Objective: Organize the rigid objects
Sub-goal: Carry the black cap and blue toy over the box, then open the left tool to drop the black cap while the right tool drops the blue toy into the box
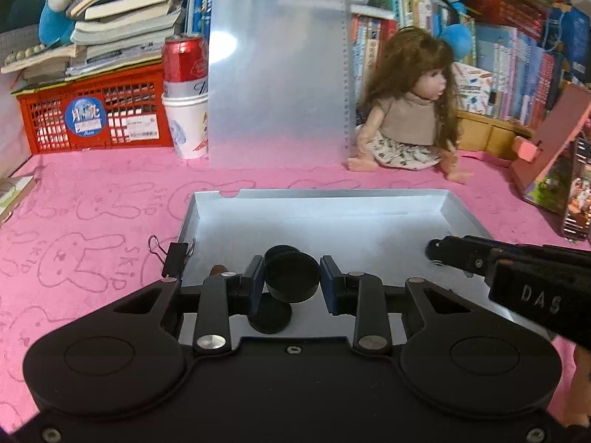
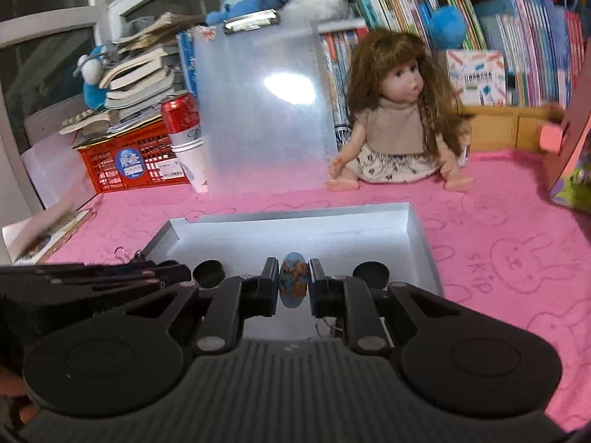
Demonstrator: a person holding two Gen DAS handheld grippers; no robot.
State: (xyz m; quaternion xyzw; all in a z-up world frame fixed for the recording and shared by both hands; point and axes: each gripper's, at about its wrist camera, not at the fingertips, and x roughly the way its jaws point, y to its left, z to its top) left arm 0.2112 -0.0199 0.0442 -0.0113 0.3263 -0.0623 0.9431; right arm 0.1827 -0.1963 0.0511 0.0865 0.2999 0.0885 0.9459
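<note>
In the left wrist view my left gripper is shut on a thick black round disc, held over the near end of a shallow grey box. A second black disc peeks out behind it and a third lies below it. My right gripper is shut on a small oval blue piece with a bear picture, also above the grey box. Two black discs show inside the box. The right gripper's tip reaches in from the right.
A black binder clip sits at the box's left wall. At the back stand a frosted clipboard, a doll, a red can on paper cups, a red crate under books, and a pink carton on the right.
</note>
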